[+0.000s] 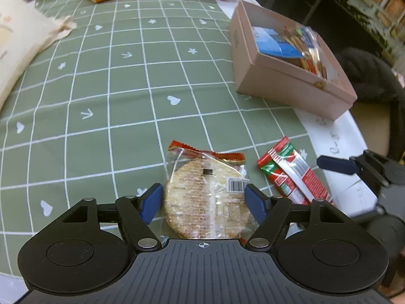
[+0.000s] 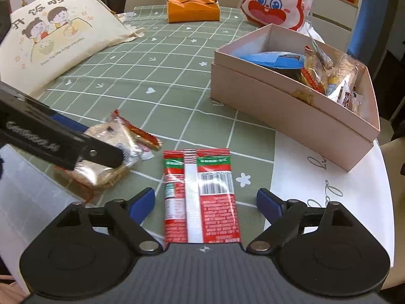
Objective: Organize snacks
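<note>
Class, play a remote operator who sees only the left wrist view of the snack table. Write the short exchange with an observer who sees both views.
Operator: What is printed on the cream bag?
Observer: The cream bag shows two cartoon children.
Operator: Is the right gripper gripping the red packet?
Observer: No. The right gripper is open, and the red packet lies between its fingers untouched.
Operator: What is the red and white bag's picture?
Observer: The red and white bag shows a cartoon face with blue eyes.
</note>
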`<control>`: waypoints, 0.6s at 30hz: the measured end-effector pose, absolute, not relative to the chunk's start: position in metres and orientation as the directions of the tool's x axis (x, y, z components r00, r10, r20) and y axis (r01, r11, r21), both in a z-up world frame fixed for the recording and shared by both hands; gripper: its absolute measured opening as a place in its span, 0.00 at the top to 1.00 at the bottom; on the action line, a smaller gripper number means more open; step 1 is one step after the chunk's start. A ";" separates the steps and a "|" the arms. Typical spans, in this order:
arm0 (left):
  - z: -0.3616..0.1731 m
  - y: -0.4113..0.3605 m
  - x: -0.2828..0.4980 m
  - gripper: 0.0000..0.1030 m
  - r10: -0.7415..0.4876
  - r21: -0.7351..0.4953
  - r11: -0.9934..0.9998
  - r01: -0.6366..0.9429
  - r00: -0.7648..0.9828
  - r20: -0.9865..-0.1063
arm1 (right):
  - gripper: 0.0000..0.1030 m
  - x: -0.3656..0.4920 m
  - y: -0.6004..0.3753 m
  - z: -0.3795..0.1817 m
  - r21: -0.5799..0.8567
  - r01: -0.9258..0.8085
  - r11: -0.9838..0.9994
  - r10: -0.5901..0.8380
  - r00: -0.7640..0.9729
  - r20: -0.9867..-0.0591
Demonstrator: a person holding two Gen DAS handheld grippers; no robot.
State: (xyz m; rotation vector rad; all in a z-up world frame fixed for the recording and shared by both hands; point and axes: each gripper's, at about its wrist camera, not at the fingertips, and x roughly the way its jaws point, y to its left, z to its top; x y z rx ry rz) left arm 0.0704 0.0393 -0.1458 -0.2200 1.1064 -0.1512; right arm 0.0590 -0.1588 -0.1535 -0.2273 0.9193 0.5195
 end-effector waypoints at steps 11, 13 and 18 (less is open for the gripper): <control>-0.152 0.085 0.058 0.47 -0.349 -0.470 0.868 -0.160 0.476 -0.807 | 0.58 0.046 -0.122 -0.140 0.135 -0.650 0.748 0.482 0.392 -0.783; -0.155 0.085 0.058 0.44 -0.389 -0.510 0.847 -0.147 0.483 -0.784 | 0.58 0.051 -0.124 -0.142 0.166 -0.633 0.756 0.496 0.389 -0.777; -0.154 0.085 0.063 0.43 -0.432 -0.561 0.813 -0.157 0.483 -0.762 | 0.58 0.053 -0.126 -0.143 0.165 -0.642 0.749 0.498 0.381 -0.779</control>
